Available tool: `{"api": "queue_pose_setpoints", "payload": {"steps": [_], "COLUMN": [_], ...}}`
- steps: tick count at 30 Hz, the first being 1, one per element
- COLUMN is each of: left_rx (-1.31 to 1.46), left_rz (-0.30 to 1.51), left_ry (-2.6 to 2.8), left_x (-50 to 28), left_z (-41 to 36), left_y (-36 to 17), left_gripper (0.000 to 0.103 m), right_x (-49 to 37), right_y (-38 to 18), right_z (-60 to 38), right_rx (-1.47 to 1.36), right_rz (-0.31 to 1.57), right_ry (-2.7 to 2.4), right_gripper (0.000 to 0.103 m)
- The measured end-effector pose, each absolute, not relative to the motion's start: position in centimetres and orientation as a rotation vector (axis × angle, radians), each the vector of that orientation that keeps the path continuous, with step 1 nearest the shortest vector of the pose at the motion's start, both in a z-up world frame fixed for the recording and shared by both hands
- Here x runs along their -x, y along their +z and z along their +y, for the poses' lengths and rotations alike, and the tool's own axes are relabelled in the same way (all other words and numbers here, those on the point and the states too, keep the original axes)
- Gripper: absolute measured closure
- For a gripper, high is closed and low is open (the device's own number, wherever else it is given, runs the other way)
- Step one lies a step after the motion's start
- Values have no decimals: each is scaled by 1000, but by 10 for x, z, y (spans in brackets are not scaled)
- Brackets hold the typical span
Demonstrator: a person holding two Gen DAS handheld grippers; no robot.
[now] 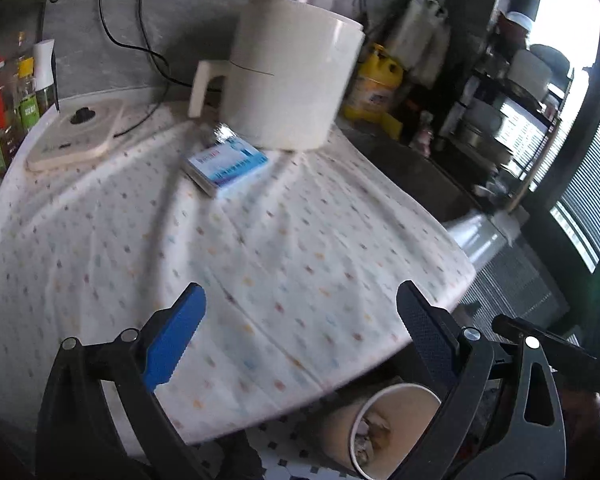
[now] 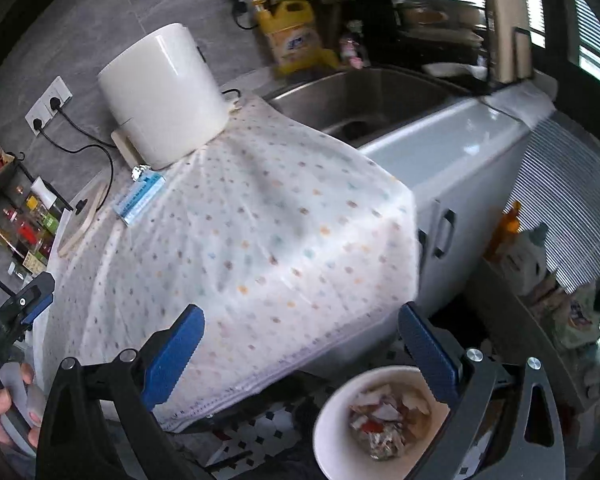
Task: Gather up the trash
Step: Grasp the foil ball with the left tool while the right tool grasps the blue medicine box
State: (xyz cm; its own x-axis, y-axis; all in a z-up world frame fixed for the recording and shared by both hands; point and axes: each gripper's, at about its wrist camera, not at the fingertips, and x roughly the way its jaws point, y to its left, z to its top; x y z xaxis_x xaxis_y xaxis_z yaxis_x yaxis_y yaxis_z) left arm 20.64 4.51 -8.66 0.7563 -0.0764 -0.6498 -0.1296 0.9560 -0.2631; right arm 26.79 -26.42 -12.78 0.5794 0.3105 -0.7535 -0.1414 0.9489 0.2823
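Observation:
A small blue-and-white box (image 1: 224, 166) (image 2: 140, 198) with a bit of foil at its far end lies on the dotted tablecloth (image 1: 260, 260) (image 2: 240, 240), next to the white appliance (image 1: 284, 72) (image 2: 164, 96). Below the table's near edge a white paper bucket (image 1: 396, 390) (image 2: 332, 420) holding crumpled scraps stands on the tiled floor. My left gripper (image 1: 300, 316) hovers open over the cloth's near edge with nothing between its fingers. My right gripper (image 2: 300, 336) is open and empty too, with its right finger above the bucket.
A flat white base with a black knob (image 1: 76, 132) (image 2: 84, 216) sits left of the box. Bottles (image 1: 4, 120) (image 2: 28, 232) line the left edge. A steel sink (image 2: 360, 100), a yellow jug (image 1: 376, 84) (image 2: 296, 36) and a dish rack (image 1: 512, 128) lie to the right. A hand (image 2: 4, 412) shows at lower left.

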Motion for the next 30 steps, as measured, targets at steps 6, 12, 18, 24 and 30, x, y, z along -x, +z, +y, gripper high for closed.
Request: {"api": "queue_pose_setpoints", "payload": {"steps": [6, 12, 18, 24, 30], "left_rx": [306, 311, 316, 315, 317], "left_rz": [691, 672, 679, 713, 747], "left_ry": [44, 33, 6, -27, -64], "left_x": [-242, -281, -323, -367, -406], "left_z": [84, 117, 145, 166, 181], "left_y": [-82, -80, -85, -96, -107], "left_gripper": [8, 8, 18, 32, 44], "right_x": [-301, -334, -358, -372, -381], "right_y": [-123, -122, -125, -129, -134], "right_z": [-232, -207, -190, -180, -175], "right_rx": [-186, -181, -189, -199, -206], "right_rz": [907, 901, 896, 905, 926], "right_ry": [274, 254, 221, 170, 115], "right_gripper": [8, 8, 8, 8, 8]}}
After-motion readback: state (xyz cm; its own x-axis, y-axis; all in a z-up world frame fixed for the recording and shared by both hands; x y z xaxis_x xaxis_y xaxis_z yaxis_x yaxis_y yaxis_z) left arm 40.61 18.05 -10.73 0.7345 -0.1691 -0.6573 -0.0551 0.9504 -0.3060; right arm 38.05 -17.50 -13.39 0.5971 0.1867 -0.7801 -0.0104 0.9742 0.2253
